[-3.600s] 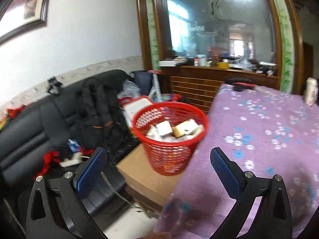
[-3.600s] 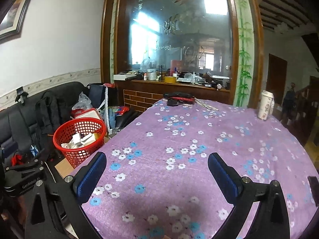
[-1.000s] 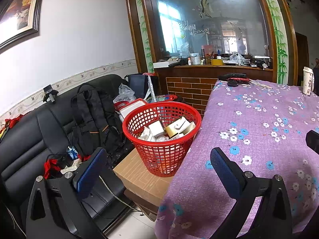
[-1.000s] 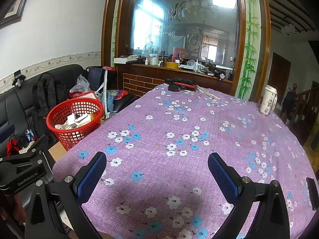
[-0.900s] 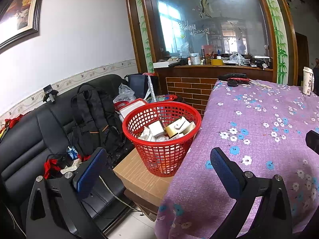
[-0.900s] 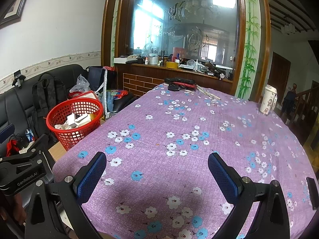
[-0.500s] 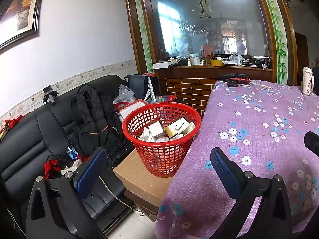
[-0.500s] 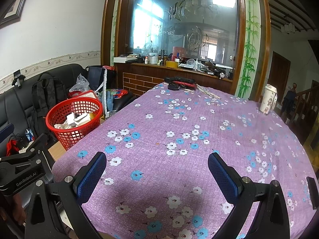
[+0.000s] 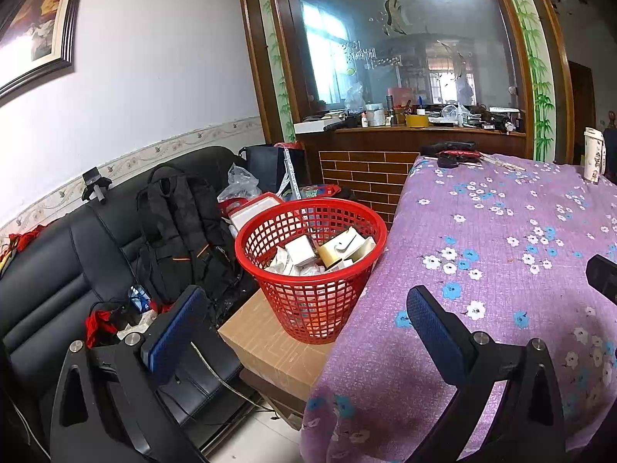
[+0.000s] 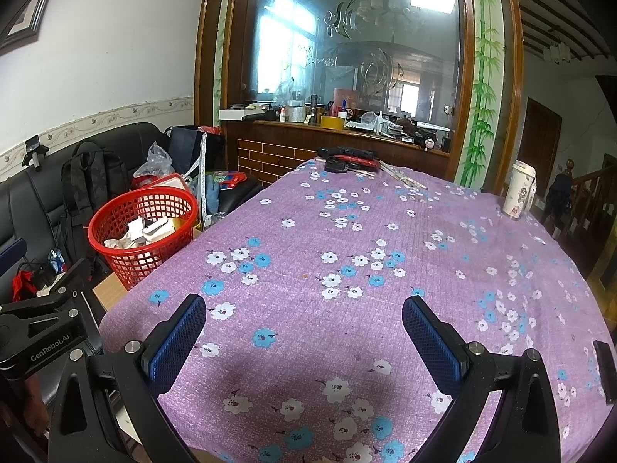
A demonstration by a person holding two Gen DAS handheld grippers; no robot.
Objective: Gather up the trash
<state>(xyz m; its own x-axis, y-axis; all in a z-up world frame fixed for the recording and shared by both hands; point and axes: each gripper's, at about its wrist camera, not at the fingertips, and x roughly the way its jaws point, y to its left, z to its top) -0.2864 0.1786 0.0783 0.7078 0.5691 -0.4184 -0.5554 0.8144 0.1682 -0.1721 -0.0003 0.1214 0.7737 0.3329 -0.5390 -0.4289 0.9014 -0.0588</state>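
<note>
A red mesh basket (image 9: 311, 270) stands on a cardboard box (image 9: 270, 343) beside the table and holds white and tan boxes and crumpled paper (image 9: 327, 252). It also shows in the right wrist view (image 10: 143, 231). My left gripper (image 9: 304, 328) is open and empty, held back from the basket at the table's corner. My right gripper (image 10: 304, 335) is open and empty above the purple flowered tablecloth (image 10: 385, 270). The left gripper's body (image 10: 42, 332) shows at the left edge of the right wrist view.
A black sofa (image 9: 58, 270) with a black backpack (image 9: 181, 227) and clutter stands left. A white cup (image 10: 520, 193) stands at the table's far right. Black and red tools (image 10: 347, 162) lie at the far end. A cluttered wooden counter (image 10: 339, 131) stands behind.
Both grippers stay open. The left view pulled back a little from the basket over the last seconds and is steady in the last second. The right view hardly moved.
</note>
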